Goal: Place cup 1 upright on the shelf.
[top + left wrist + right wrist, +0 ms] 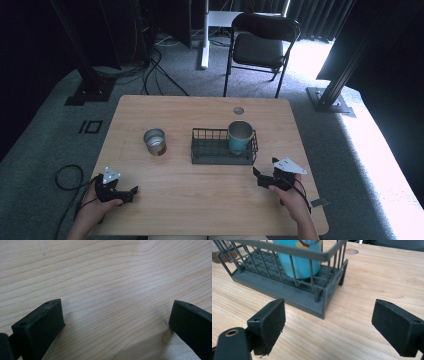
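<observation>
A dark wire basket (215,150) stands at the middle of the wooden table (200,205), and a blue metal cup (240,136) stands upright in its right end. The basket (287,293) and the blue cup (298,261) lie just ahead of my right gripper (329,322), whose jaws are wide apart with nothing between them. In the high view the right gripper (261,176) rests near the table's front right. A silver cup (155,141) stands upright to the left of the basket. My left gripper (131,192) lies at the front left, open (117,322) over bare wood.
A round cable hole (238,110) sits near the table's far edge. A black folding chair (260,47) stands beyond the table. Dark stand bases (90,92) and cables (155,70) lie on the grey carpet around it.
</observation>
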{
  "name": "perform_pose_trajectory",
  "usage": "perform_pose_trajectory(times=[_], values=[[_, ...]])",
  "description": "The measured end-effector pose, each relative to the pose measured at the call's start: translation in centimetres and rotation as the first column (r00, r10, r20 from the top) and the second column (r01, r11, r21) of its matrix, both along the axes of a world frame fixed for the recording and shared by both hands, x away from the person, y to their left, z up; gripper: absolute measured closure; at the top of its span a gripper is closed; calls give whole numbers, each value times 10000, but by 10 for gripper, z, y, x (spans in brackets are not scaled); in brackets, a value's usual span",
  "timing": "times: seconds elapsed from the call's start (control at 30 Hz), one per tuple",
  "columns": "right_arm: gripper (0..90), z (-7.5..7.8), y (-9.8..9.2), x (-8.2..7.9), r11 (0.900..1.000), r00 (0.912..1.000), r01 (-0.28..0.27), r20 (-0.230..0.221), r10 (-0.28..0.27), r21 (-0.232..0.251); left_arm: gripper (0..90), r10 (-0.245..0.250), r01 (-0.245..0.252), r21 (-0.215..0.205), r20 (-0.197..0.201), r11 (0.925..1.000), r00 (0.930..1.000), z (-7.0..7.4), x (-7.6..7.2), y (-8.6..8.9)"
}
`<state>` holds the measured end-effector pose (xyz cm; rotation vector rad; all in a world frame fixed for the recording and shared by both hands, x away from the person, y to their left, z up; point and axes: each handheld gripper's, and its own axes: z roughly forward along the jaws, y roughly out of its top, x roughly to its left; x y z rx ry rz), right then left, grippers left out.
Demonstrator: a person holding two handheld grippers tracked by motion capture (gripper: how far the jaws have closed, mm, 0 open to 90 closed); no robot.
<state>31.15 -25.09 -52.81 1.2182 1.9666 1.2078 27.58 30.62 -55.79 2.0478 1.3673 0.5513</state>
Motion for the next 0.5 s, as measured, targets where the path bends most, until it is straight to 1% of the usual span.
perform_pose_trajectory(times=[0.1,0.17,0.23,0.3,0.33,0.5], values=[[116,-3,-4,-3,10000,9999,-64,-80,64,-10,3,0,0,-2,0,10000,10000,0,0,0],[116,-5,-7,-6,9999,9997,-120,-209,121,55,3,-2,2,-5,1,10000,10000,0,0,0],[116,-8,-9,-9,9997,9993,-234,-296,231,-112,3,-4,4,-1,-3,10000,10000,0,0,0],[116,-11,-11,-11,9994,9988,-307,-384,301,-138,3,-1,1,3,-4,10000,10000,0,0,0],[116,-12,-13,-13,9991,9987,-353,-386,343,-255,3,0,0,-4,2,10000,10000,0,0,0],[116,-17,-21,-16,9992,9977,-273,-626,254,-304,3,-2,2,-2,-2,10000,10000,0,0,0]])
